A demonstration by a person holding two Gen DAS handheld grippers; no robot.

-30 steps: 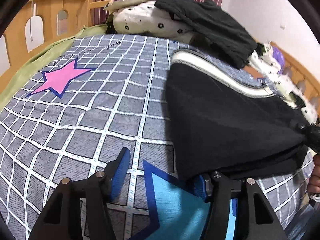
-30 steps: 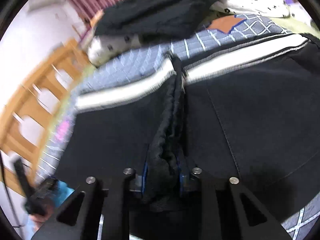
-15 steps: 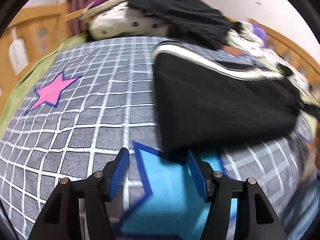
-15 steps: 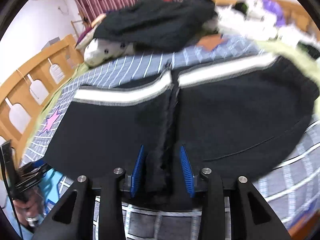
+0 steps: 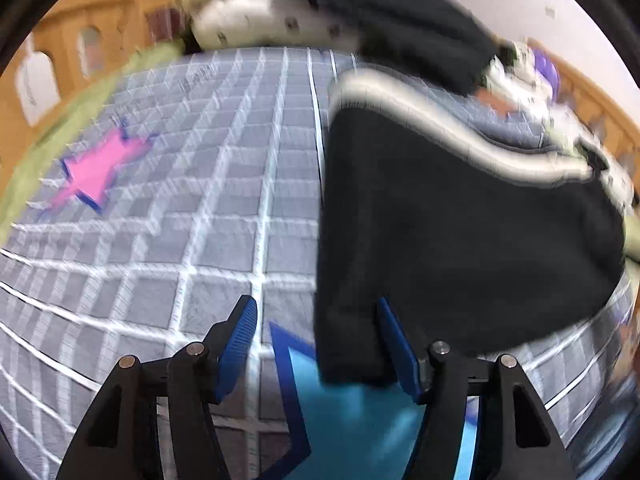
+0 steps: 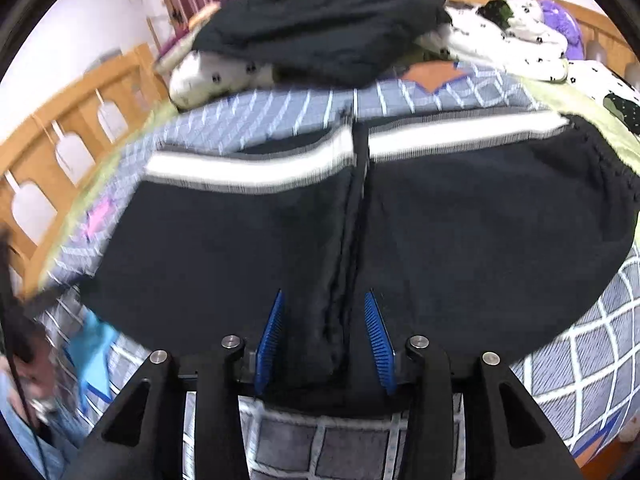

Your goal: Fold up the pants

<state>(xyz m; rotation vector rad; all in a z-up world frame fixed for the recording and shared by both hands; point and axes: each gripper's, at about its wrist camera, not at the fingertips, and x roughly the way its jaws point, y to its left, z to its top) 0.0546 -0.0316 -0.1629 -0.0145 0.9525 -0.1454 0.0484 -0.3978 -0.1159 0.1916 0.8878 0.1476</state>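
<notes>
Right wrist view shows the right gripper (image 6: 325, 340) now spread wide over the middle ridge of the black pants (image 6: 460, 248); a second ago it was pinching that ridge, so the fabric has been let go. The pants lie folded flat on the checked bedspread (image 6: 592, 344), white stripe along the far edge. Left wrist view shows the left gripper (image 5: 316, 344), also spread, now straddling the pants' near left corner. The fold looks laid; probably only squaring that corner remains.
</notes>
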